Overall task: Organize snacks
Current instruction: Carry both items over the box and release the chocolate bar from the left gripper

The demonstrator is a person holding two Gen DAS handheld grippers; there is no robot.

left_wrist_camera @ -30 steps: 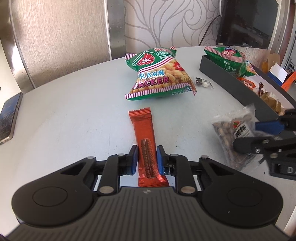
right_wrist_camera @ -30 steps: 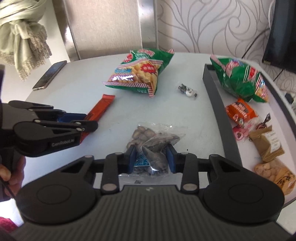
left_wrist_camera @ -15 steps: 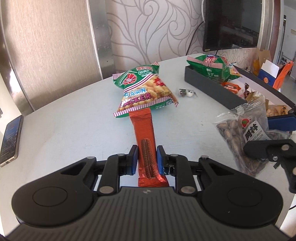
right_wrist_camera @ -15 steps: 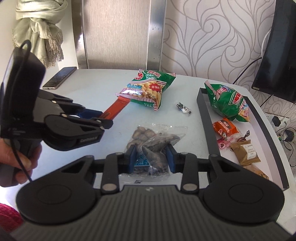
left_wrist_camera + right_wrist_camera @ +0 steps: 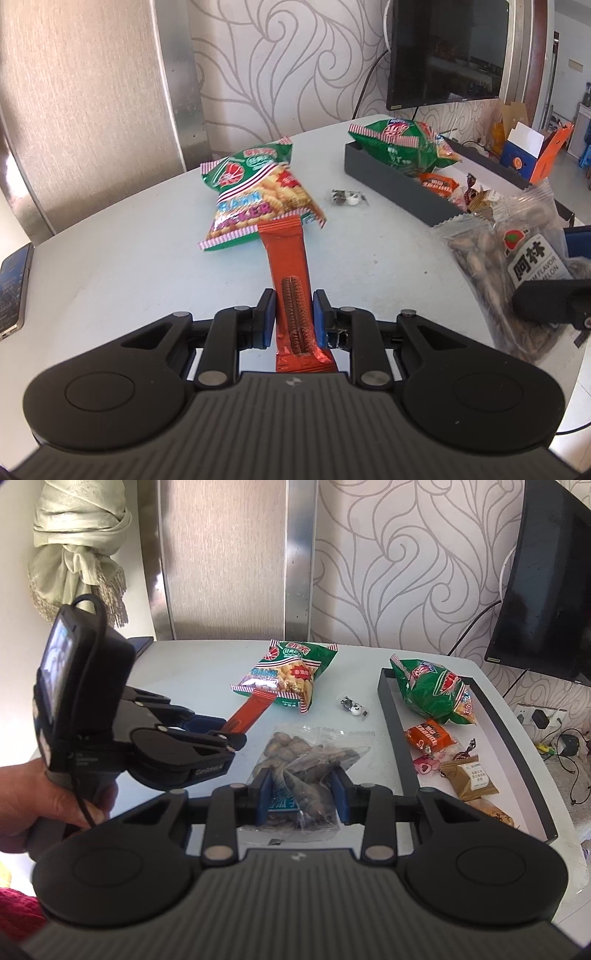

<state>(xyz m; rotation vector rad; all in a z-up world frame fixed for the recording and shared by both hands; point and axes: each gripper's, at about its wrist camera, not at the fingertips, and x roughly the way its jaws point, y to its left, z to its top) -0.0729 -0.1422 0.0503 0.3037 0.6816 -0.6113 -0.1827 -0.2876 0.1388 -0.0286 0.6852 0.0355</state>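
My left gripper [image 5: 293, 317] is shut on an orange wafer bar [image 5: 290, 273], held up off the white table [image 5: 147, 266]. From the right wrist view that bar [image 5: 253, 710] sticks out of the left gripper [image 5: 231, 734] toward the prawn cracker bag [image 5: 295, 672]. My right gripper [image 5: 303, 794] is shut on a clear bag of nuts [image 5: 306, 755], also lifted; this nut bag [image 5: 517, 262] hangs at the right of the left wrist view. A green prawn cracker bag [image 5: 258, 195] lies mid-table.
A dark tray [image 5: 395, 734] on the right holds a second green bag [image 5: 432, 690], an orange packet [image 5: 428, 736] and small sweets. A small wrapped candy [image 5: 352, 709] lies beside the tray. A phone [image 5: 13, 288] rests at the left edge. A hand [image 5: 40, 805] grips the left tool.
Both grippers rose from the table, carrying the wafer bar and the nut bag. The views tilted up, showing more wall and the monitor.
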